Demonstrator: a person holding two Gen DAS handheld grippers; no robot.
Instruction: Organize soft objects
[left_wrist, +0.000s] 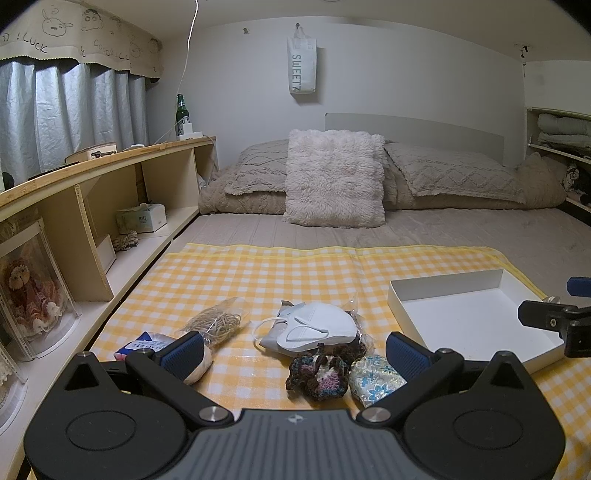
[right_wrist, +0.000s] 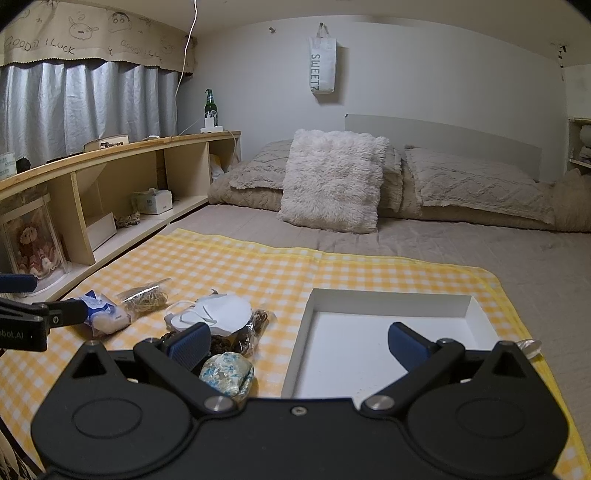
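Both grippers, left (left_wrist: 293, 354) and right (right_wrist: 297, 343), hover with jaws wide, holding nothing. Left of the white tray (right_wrist: 388, 306) lie a mask (left_wrist: 314, 326), rubber bands (left_wrist: 216, 321) and a pouch (right_wrist: 227, 373); all rest on the checked cloth (left_wrist: 258, 273).

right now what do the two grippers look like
Both match: the left gripper and right gripper have black plastic bodies with round side housings, black linkage arms on silver pivot bolts, and ribbed blue finger pads. The left has a grey ribbed centre plate. White lettering ending "bot.AI" marks the left's side. No cables or sleeves show.
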